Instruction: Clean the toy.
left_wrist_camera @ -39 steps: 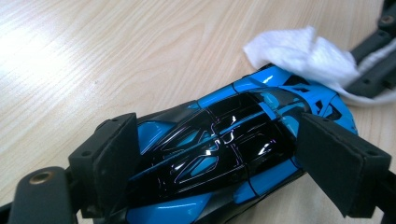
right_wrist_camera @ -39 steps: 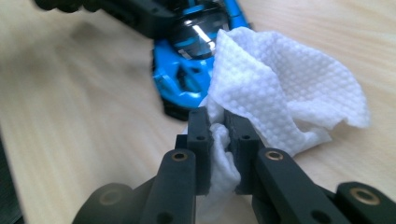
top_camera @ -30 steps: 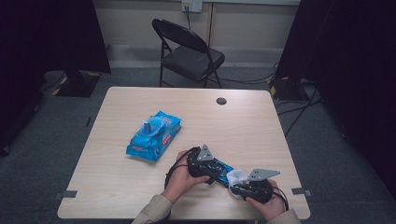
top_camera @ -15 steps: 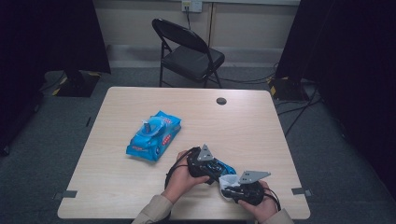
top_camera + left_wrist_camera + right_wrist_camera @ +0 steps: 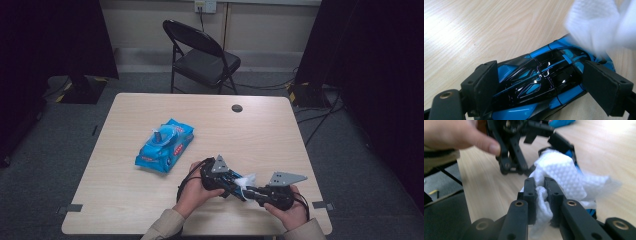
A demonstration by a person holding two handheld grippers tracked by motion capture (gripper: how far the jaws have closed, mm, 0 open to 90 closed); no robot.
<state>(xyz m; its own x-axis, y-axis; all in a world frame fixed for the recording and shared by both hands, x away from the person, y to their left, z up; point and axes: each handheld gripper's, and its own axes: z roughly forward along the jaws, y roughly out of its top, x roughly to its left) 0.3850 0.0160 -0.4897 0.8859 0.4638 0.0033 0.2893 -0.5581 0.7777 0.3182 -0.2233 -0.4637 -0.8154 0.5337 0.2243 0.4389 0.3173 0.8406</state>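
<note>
Two tongs at work: my left tongs (image 5: 544, 82) clamp the toy car (image 5: 541, 82) across its width on the table (image 5: 280, 130). Right tongs (image 5: 541, 192) pinch the wipe (image 5: 564, 175), which sits at the car's far end, along its long axis.

A light wooden table (image 5: 125, 200) carries a blue packet of wipes (image 5: 165, 146) toward its left side and a small dark round hole (image 5: 237, 108) near its far edge — beyond stands a black folding chair (image 5: 202, 57).
</note>
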